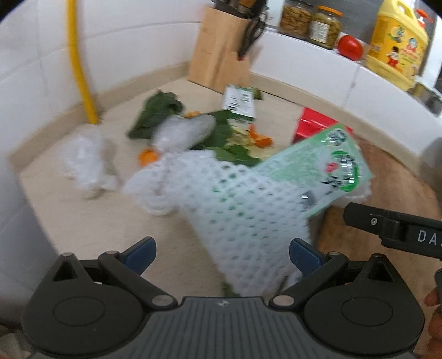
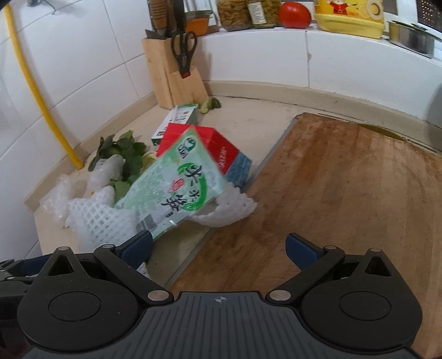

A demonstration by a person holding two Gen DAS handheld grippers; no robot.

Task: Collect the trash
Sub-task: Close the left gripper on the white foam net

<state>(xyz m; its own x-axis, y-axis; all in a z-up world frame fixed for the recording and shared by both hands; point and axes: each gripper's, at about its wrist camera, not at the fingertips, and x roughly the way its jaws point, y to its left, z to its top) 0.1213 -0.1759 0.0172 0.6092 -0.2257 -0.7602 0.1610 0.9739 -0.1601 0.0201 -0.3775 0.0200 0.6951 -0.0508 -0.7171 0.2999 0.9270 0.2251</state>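
A pile of trash lies on the beige counter (image 1: 83, 234). In the left wrist view a white foam net (image 1: 237, 221) reaches down between the fingers of my left gripper (image 1: 223, 256), close to the right pad; the jaws stand wide and the gripper is open. A green printed wrapper (image 1: 317, 165) rests on the net. Behind lie green leaves (image 1: 157, 110), orange peel (image 1: 261, 138), clear plastic (image 1: 83, 157) and a green-white carton (image 1: 239, 102). My right gripper (image 2: 218, 250) is open over the wooden cutting board (image 2: 345, 193), just right of the wrapper (image 2: 176, 187) and net (image 2: 94, 218).
A red box (image 2: 221, 146) lies at the board's left edge. At the back stand a knife block (image 2: 171, 77) with scissors, jars (image 1: 309, 22), a tomato (image 2: 294, 13) and a yellow oil bottle (image 1: 397, 41) on a tiled ledge. A yellow pipe (image 1: 80, 63) runs down the left wall.
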